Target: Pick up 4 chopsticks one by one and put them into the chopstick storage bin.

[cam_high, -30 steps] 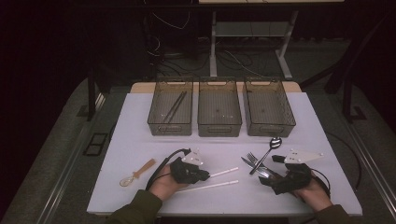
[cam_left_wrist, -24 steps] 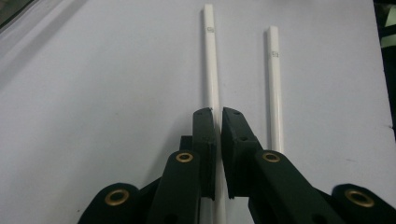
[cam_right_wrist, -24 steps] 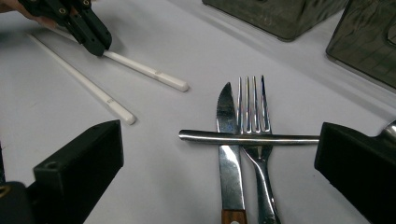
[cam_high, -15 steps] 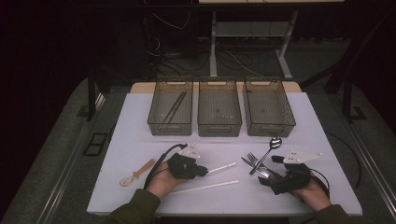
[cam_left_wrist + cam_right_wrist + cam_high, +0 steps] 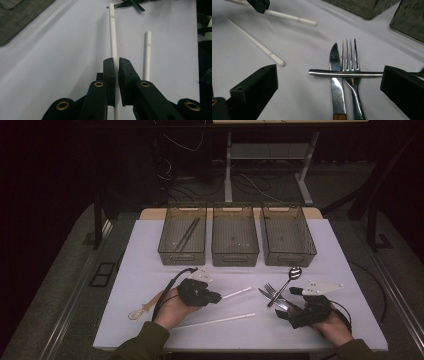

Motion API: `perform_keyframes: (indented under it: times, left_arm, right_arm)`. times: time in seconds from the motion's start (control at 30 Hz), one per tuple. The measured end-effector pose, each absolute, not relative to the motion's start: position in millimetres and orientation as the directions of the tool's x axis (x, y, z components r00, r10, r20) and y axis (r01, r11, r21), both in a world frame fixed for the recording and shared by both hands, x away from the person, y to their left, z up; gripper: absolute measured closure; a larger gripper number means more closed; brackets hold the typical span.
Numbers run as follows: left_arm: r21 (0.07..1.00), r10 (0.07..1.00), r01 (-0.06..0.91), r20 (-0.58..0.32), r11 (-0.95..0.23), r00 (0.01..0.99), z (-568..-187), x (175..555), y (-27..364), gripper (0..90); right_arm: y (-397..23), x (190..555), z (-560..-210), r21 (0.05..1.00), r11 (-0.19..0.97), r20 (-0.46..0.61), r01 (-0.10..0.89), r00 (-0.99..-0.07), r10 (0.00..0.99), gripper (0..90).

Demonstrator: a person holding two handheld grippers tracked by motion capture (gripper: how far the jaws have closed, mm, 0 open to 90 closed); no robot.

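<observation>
My left gripper [image 5: 117, 61] is shut on a white chopstick [image 5: 113, 45], which runs forward out of the jaws, lifted off the white table [image 5: 150, 270]. In the high view this left gripper [image 5: 217, 296] is left of centre, and the held chopstick [image 5: 237, 293] points right. A second white chopstick [image 5: 215, 321] lies flat nearer the front edge. My right gripper [image 5: 329, 75] stands wide open and low over a knife [image 5: 336, 85] and a fork [image 5: 349, 55]. A spoon's handle [image 5: 344, 73] lies across both. Nothing is gripped between its jaws.
Three dark mesh bins stand in a row at the back: left [image 5: 182, 255], middle [image 5: 235, 257], right [image 5: 288, 257]. Dark chopsticks [image 5: 187, 234] lie in the left bin. A wooden spoon [image 5: 145, 309] lies at the table's left. The spoon's bowl [image 5: 294, 271] rests before the right bin.
My left gripper has risen a little and drawn away from the front edge, taking the white chopstick up with it. The right gripper has stayed put.
</observation>
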State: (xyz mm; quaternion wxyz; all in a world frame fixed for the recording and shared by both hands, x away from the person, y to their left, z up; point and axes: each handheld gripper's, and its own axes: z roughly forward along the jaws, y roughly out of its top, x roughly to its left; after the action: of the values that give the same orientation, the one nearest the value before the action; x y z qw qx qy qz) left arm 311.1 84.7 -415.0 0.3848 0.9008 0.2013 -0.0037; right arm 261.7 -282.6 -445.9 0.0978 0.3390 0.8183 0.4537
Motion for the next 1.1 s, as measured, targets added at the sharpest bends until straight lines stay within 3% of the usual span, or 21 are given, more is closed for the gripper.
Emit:
perform_keyframes:
  times: [0.63,1.1]
  left_arm:
    - [0.728,0.449,0.405,-0.149,-0.554,0.881,-384,326,105,84.3]
    - [0.740,0.492,0.410,-0.122,-0.533,0.862,-360,360,113,84.3]
  right_arm:
    - [-281,262,-447,0.805,0.368,0.142,0.465,-0.754,0.642,1.5]
    - [-282,261,-447,0.800,0.352,0.163,0.487,-0.740,0.653,1.4]
